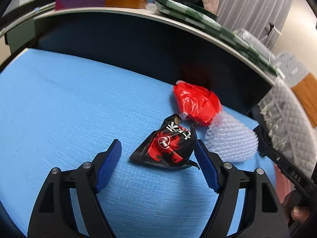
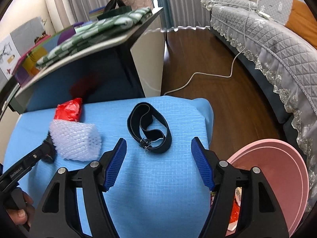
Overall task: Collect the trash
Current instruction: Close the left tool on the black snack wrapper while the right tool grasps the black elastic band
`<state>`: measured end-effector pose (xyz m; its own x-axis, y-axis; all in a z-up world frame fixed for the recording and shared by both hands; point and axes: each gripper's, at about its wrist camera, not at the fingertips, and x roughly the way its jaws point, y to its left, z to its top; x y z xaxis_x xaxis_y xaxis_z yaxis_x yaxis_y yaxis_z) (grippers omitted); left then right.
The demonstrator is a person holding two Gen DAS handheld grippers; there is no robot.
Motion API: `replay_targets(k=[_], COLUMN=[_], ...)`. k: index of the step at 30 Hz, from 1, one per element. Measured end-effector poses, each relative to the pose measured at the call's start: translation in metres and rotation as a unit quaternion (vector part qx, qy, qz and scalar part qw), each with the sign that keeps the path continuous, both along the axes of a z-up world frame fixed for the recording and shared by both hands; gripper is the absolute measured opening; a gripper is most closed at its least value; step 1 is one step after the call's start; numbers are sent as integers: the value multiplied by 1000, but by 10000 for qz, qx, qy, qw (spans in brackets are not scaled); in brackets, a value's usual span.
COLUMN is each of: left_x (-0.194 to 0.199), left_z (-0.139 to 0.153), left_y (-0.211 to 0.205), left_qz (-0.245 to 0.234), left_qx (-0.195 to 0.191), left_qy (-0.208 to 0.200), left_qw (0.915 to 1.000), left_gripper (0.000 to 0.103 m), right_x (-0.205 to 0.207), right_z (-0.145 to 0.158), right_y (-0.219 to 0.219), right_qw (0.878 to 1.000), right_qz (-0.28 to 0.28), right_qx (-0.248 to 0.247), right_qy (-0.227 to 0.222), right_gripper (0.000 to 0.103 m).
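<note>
A crumpled black and red snack wrapper (image 1: 168, 146) lies on the blue table cover (image 1: 69, 103), between the tips of my open left gripper (image 1: 158, 150) and touching its right finger. Behind it lie a red plastic bag (image 1: 196, 103) and a white foam net sleeve (image 1: 231, 138). The right wrist view shows the same red bag (image 2: 69, 109) and foam sleeve (image 2: 75, 140) at left. My right gripper (image 2: 158, 148) is open and empty above the cover, just short of a black elastic band (image 2: 150, 127). A pink bin (image 2: 277, 170) with scraps inside sits at lower right.
A dark shelf with a pale top (image 1: 138, 13) rises behind the table and carries a green checked cloth (image 2: 95, 33) and coloured boxes. A grey quilted sofa (image 2: 277, 43) stands at right across a dark wood floor (image 2: 208, 63) with a white cable (image 2: 198, 75).
</note>
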<state>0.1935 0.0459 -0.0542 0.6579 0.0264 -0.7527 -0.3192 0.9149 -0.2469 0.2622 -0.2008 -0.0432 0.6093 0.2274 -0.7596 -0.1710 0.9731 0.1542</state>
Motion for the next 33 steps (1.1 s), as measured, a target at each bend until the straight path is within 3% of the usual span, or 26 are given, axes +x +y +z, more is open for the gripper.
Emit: replay_targets(k=[5, 10, 12, 13, 15, 16, 24, 28, 33], left_x=[0, -5, -6, -8, -12, -14, -33, -45, -68], left_z=[1, 4, 6, 6, 11, 13, 12, 19, 32], left_y=[-7, -9, -10, -10, -10, -11, -6, -4, 2], left_qz=[-57, -272, -337, -362, -420, -439, -406, -415, -458], left_qx=[157, 102, 147, 129, 96, 114, -4, -24, -41], left_qy=[83, 15, 22, 2, -60, -57, 87, 19, -119], left_qw=[9998, 9996, 9993, 9993, 9991, 9990, 9991, 9991, 9989], left_gripper=[68, 53, 50, 42, 20, 16, 11, 0, 0], right_x=[3, -1, -3, -5, -8, -12, -47, -69, -100], right_z=[-5, -5, -5, -4, -1, 3, 29, 48, 72], right_y=[3, 12, 13, 12, 10, 9, 7, 6, 3], right_qw=[9999, 9997, 9995, 9996, 9997, 9997, 9993, 9988, 9981], right_qz=[-28, 168, 225, 246, 235, 227, 369, 439, 501], right_qx=[-43, -185, -179, -128, -72, -49, -26, -11, 73], right_qy=[107, 83, 97, 112, 87, 59, -97, -212, -342], right_gripper=[63, 32, 24, 21, 18, 17, 17, 17, 17])
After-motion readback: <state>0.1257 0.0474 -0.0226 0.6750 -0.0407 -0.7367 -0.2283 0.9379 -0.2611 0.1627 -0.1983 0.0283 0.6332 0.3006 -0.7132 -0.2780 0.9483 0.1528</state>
